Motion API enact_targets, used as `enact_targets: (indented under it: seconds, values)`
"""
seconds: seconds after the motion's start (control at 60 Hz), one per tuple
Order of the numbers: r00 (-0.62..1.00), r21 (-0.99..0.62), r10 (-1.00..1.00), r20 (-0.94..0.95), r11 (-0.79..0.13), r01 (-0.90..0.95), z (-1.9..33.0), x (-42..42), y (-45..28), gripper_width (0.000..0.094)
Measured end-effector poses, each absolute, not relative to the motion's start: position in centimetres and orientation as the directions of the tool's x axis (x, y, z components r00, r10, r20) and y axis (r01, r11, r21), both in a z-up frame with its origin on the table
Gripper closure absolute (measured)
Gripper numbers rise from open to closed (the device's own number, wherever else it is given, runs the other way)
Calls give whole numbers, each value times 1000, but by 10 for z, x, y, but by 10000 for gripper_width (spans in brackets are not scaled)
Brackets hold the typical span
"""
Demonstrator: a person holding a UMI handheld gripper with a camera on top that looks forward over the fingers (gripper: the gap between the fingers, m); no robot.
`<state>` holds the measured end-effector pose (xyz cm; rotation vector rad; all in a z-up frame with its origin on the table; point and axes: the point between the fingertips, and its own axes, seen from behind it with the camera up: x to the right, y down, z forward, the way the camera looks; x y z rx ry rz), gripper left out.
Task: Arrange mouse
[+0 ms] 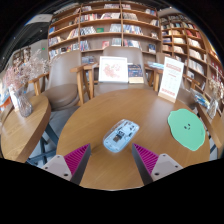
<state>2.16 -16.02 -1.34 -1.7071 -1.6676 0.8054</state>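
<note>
The gripper [110, 160] sits low in the frame, its two pink-padded fingers [75, 157] spread wide and holding nothing. Just beyond them, near frame centre, a pale, glossy grey-white mouse [121, 135] lies angled on the round wooden table [90, 125]. A green mat [186, 124] lies at right; bookshelves [105, 30] fill the top.

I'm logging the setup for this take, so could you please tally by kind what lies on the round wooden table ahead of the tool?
Mouse, white, between and just ahead of the open tool fingers: 1
Green mat: 1
Total on the round table: 2
</note>
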Motion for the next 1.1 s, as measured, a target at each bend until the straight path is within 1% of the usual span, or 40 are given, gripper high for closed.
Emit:
enact_targets:
  seconds: [0.483, 0.7, 0.783, 0.833, 0.9, 0.917, 1.017, 1.067, 1.1]
  values:
    - [16, -773, 1000, -3, -12, 634, -13, -56, -171, 81]
    - [-4, -774, 1000, -2, 1, 633, -13, -74, -175, 94]
    - [-7, -780, 1000, -1, 3, 625, -13, -78, -175, 136]
    - [-5, -783, 1000, 2, 4, 622, -13, -81, -173, 196]
    - [-18, -789, 1000, 5, 15, 614, -14, -85, -174, 342]
    - [-18, -791, 1000, 7, 17, 612, -13, -86, -173, 466]
    - [-17, -788, 999, -43, -23, 616, -9, -84, -177, 492]
    - [-22, -809, 996, -85, -56, 585, 9, -82, -181, 510]
    - [-19, -825, 996, -87, -62, 562, 22, -80, -176, 510]
